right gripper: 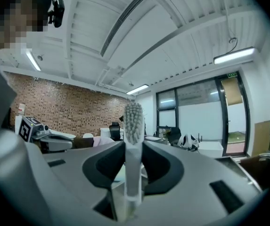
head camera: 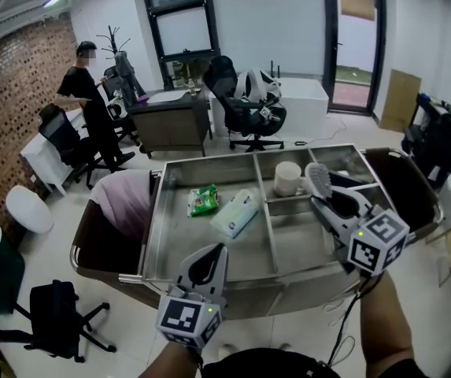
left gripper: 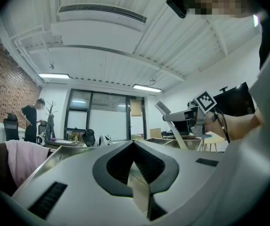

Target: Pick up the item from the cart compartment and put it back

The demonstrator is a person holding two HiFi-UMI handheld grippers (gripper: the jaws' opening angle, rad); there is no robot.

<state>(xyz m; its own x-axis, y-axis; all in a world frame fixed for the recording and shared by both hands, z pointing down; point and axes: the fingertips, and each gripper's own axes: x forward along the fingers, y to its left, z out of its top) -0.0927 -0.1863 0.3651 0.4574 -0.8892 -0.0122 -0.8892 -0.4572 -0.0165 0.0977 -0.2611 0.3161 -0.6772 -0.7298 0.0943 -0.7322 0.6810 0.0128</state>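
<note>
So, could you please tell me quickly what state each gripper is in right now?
Left gripper: shut, nothing between its jaws.
Right gripper: shut on the white brush, bristle head sticking out past the jaws.

Left grey plastic gripper (head camera: pixel 214 252) sits low, close to the body, jaws pressed together with nothing between them. Right grey plastic gripper (head camera: pixel 329 201) is out further on a bare forearm (head camera: pixel 382 321), jaws clamped on a white bristled brush (head camera: pixel 318 181) that sticks out past its tips.
</note>
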